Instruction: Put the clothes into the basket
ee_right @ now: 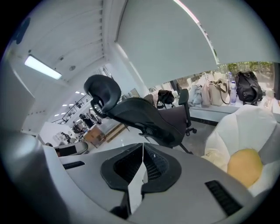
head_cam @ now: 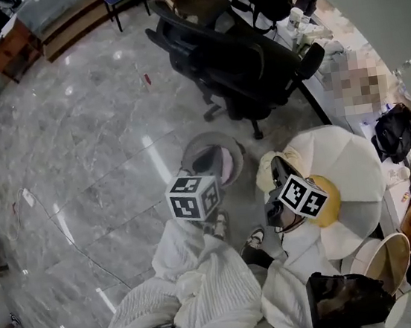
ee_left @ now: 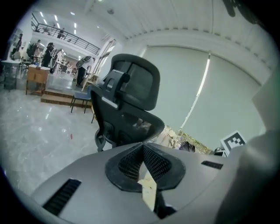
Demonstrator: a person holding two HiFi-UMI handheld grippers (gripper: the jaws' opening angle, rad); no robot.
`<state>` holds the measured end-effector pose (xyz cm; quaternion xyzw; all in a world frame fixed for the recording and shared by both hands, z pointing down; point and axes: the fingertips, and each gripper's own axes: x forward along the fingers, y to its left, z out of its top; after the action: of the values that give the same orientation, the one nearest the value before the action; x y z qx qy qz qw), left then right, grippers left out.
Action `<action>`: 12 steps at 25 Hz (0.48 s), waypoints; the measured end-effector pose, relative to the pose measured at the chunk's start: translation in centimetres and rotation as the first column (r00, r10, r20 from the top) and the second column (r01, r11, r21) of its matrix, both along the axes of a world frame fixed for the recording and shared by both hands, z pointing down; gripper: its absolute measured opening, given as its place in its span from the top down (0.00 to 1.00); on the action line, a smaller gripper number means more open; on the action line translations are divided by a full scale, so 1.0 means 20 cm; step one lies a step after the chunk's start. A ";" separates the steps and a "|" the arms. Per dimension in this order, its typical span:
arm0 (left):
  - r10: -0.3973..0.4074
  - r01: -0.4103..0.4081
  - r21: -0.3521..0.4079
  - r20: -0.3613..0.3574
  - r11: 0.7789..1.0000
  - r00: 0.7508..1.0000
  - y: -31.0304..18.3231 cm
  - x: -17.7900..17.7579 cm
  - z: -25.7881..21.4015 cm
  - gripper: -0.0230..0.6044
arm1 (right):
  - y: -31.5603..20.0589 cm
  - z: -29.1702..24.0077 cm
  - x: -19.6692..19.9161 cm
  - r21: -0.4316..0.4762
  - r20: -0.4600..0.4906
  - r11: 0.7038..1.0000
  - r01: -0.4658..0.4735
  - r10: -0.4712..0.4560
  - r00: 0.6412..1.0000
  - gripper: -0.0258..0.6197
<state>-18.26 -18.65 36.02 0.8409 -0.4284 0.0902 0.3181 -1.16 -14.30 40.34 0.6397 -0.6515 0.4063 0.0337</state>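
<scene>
On the near side of the basket, closest to me, the white garment hangs in a broad bunch, gathered up at two places. My left gripper has its fingers pressed together on a cream sliver of that cloth. My right gripper has its fingers clamped the same way on a white fold. I judge the two-point hold is there to keep the bulk off the ground and spread it enough to clear a rim.

Both grippers sit just short of the basket, the left one nearly over its near rim and the right one off to its right. The basket stands mouth up on the floor with something pale pink and dark inside it, and the garment is not in yet.

Near the basket on its right lies a white petal-shaped cushion with a yellow centre. Beyond the basket stands a black office chair, its base close to the far rim. Left of the basket is bare floor, so I reckon that is the free side for swinging the trailing cloth in.
</scene>
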 end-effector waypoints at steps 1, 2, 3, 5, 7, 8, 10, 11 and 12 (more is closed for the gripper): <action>0.006 -0.006 0.009 0.010 1.000 1.000 0.04 0.03 -0.04 0.95 | 0.01 -0.05 0.02 0.019 0.002 1.000 0.003 -0.003 1.000 0.92; 0.010 -0.011 0.017 0.021 1.000 1.000 0.07 0.05 -0.07 0.95 | 0.00 -0.10 0.04 0.042 -0.001 0.999 0.004 -0.004 1.000 0.92; 0.014 -0.014 0.024 0.032 1.000 0.999 0.09 0.07 -0.11 0.95 | 0.00 -0.16 0.07 0.066 -0.006 0.998 0.005 -0.004 1.000 0.92; 0.015 -0.017 0.042 0.054 0.999 0.998 0.13 0.10 -0.16 0.95 | -0.01 -0.25 0.10 0.109 -0.009 0.994 0.011 -0.010 1.000 0.92; 0.010 -0.015 0.064 0.070 0.998 0.997 0.15 0.13 -0.21 0.95 | 0.00 -0.33 0.13 0.143 -0.015 0.989 0.022 -0.020 1.000 0.92; 0.006 -0.012 0.076 0.072 0.997 0.997 0.16 0.15 -0.24 0.95 | 0.00 -0.35 0.14 0.156 -0.016 0.987 0.026 -0.024 1.000 0.92; 0.000 -0.008 0.101 0.074 0.995 0.997 0.17 0.17 -0.28 0.96 | 0.03 -0.38 0.16 0.173 -0.016 0.984 0.032 -0.029 0.999 0.92; -0.001 -0.007 0.112 0.076 0.994 0.997 0.18 0.19 -0.30 0.95 | 0.04 -0.38 0.18 0.175 -0.016 0.984 0.033 -0.031 0.999 0.92; -0.002 -0.008 0.119 0.077 0.993 0.997 0.18 0.20 -0.32 0.95 | 0.06 -0.38 0.19 0.175 -0.015 0.984 0.033 -0.031 0.999 0.92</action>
<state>-14.23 -14.99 29.64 0.8550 -0.4438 0.0974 0.2503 2.64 -13.10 32.65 0.6322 -0.6947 0.3428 -0.0123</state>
